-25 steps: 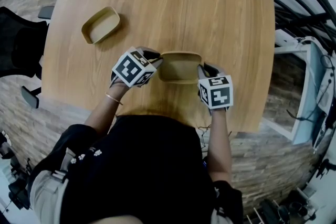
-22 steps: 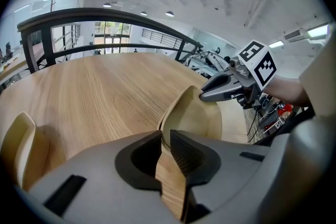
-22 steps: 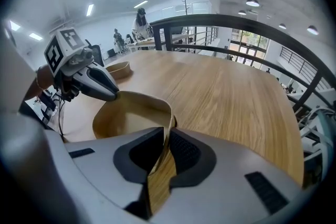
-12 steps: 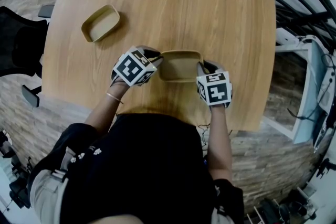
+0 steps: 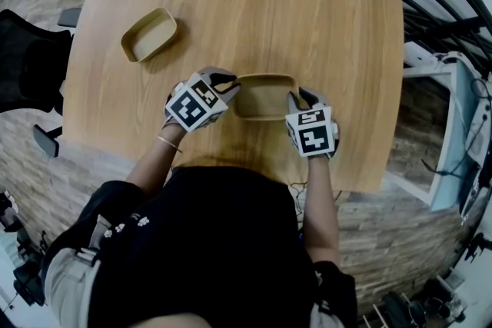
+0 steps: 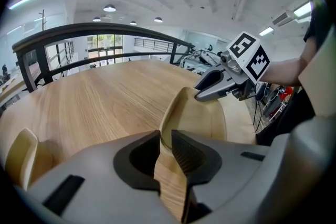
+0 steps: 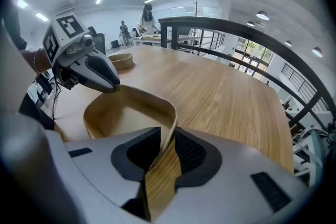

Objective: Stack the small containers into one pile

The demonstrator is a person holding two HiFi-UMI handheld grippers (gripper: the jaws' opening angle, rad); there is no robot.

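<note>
Both my left gripper [image 5: 231, 85] and right gripper [image 5: 295, 99] have just been easing their jaws apart, each loosely straddling an end wall of the near container [image 5: 265, 97] on the table [image 5: 269, 4]. The other container [image 5: 148, 35] sits well apart. If I withdraw crookedly, a pad could snag the rim and drag it.

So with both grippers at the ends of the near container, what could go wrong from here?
The left gripper and right gripper have just been opening their jaws with the thin rim of the container between them; withdrawing at an angle could snag the wall and drag or tip it. The container lies toward the near edge of the table, so a drag toward the person might slide it off.
</note>
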